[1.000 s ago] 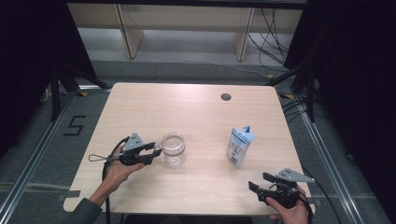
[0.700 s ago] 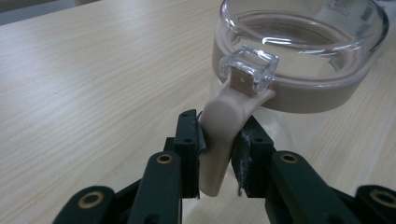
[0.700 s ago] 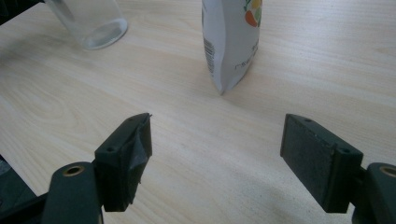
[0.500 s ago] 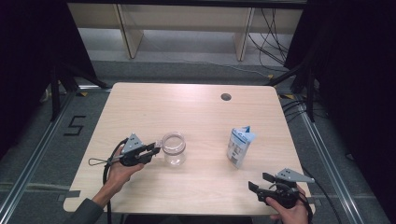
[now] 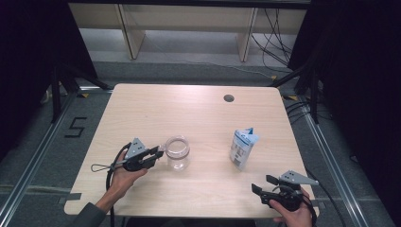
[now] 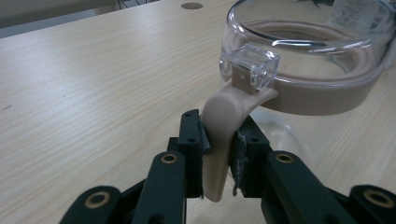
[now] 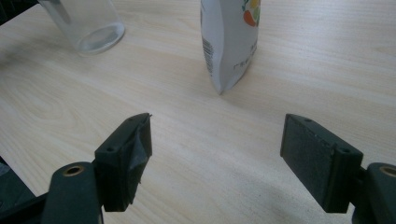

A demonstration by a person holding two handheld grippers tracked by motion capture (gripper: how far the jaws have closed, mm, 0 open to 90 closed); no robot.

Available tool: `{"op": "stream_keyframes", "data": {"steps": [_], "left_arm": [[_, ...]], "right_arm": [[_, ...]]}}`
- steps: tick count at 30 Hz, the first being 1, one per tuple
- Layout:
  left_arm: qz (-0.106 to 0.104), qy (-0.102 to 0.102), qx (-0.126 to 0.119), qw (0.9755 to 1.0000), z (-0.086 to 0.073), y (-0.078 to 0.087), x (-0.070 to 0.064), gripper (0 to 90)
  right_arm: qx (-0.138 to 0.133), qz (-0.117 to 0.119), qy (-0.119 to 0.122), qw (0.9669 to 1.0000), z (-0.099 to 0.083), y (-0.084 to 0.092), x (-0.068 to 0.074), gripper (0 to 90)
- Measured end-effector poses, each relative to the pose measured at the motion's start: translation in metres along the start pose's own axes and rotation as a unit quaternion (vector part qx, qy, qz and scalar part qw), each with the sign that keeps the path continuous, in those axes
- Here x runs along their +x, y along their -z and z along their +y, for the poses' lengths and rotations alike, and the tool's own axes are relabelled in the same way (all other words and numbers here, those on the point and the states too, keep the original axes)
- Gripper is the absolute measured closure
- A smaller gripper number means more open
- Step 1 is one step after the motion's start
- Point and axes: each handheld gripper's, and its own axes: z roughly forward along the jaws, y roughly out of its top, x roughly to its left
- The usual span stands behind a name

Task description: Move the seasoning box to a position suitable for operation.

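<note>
Jar (image 5: 177, 152) latch tab (image 6: 223, 135) clamped between left tongs (image 6: 219, 154).

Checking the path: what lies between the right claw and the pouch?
Bare tabletop lies between the open right claw and the pouch, seen in the right gripper view.

Jar (image 5: 177, 153) & pouch (image 5: 243, 148) mid-table, well apart; wide gap btwn.
</note>
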Motion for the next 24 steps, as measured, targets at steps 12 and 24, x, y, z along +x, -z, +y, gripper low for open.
{"op": "stream_keyframes", "data": {"steps": [12,24], "left_arm": [[-0.014,-0.024,0.006,0.9996,0.000,-0.004,-0.018,74.8],[-0.038,-0.033,0.010,0.9987,0.004,-0.010,-0.040,74.7]], "right_arm": [[0.007,-0.006,-0.018,0.9998,0.000,0.002,0.003,26.0],[-0.003,-0.013,0.008,0.9999,0.000,0.002,-0.001,26.0]]}}
